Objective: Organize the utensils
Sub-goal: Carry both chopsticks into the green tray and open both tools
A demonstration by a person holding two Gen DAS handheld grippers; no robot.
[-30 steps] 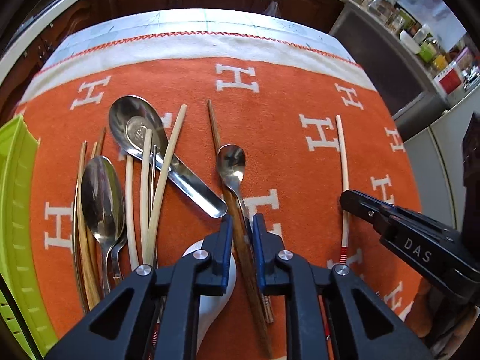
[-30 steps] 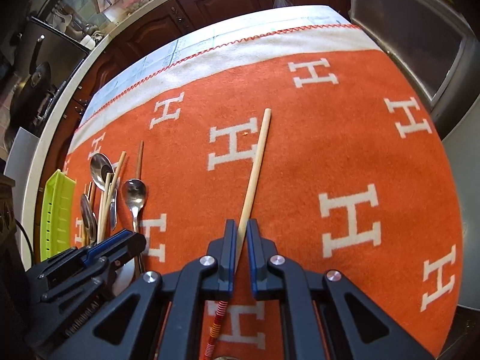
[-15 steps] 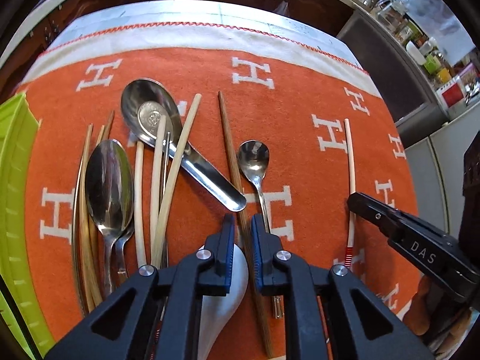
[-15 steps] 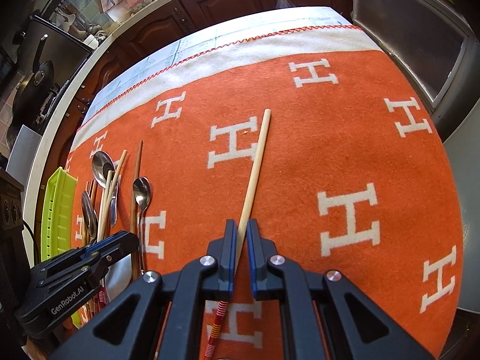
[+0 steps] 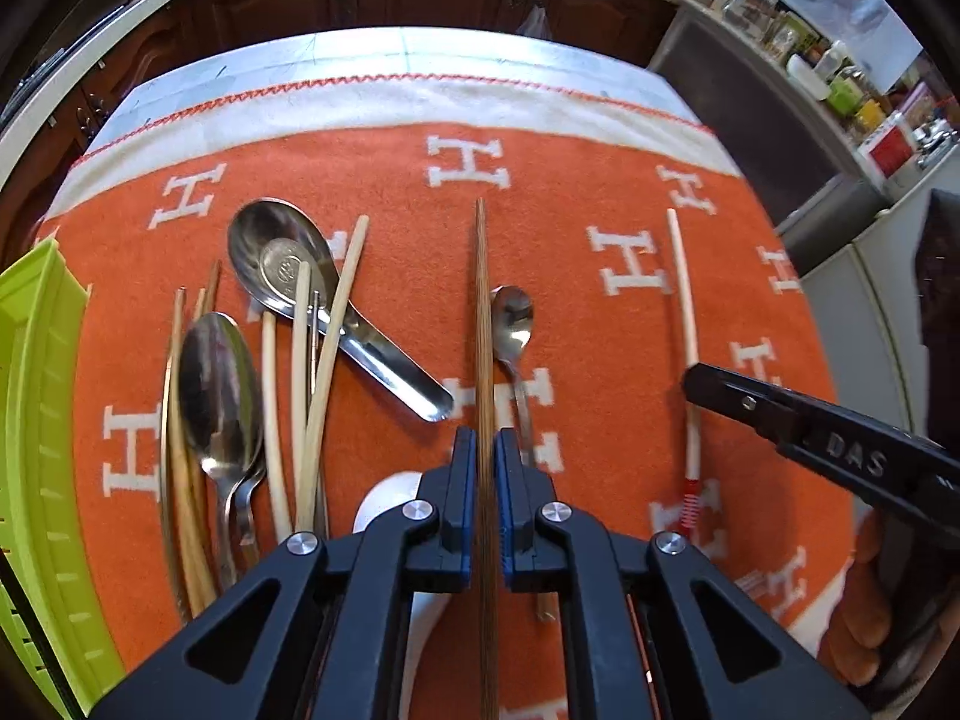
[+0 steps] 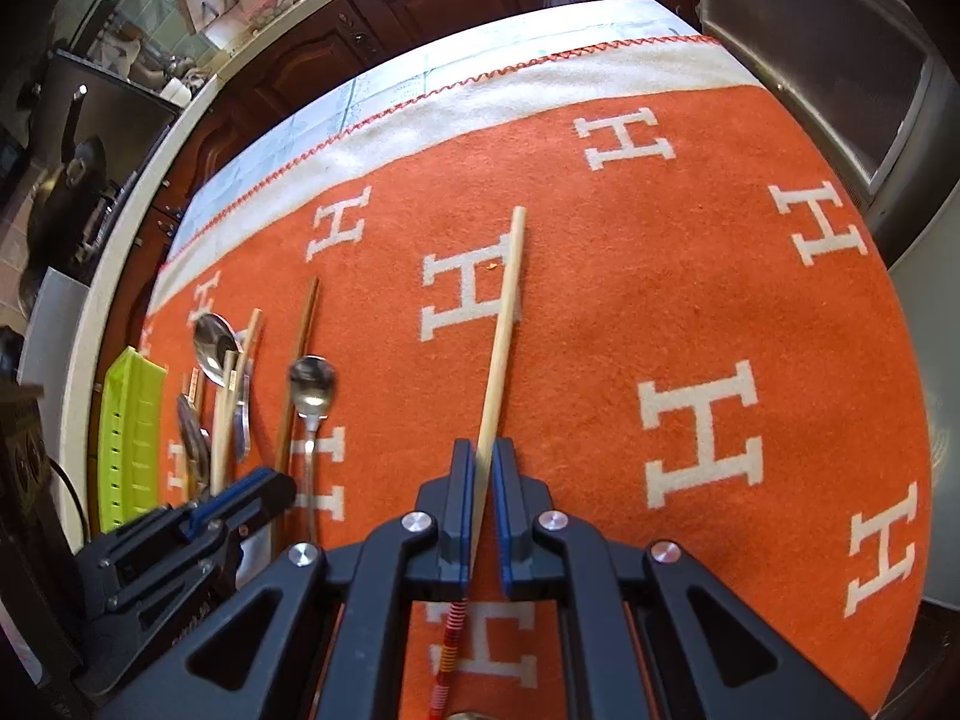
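Over the desk's near edge, both angled steeply down: left gripper (image 5: 485,450) now clamped on dark chopstick (image 5: 482,324), earlier loosely straddled; right gripper (image 6: 482,462) still pinching pale chopstick (image 6: 503,324).

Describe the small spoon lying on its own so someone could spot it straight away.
On the orange blanket, look right of the heaped cutlery. The small spoon lies beside the dark chopstick. It is the only steel spoon apart from the heap, with nothing lying across it.
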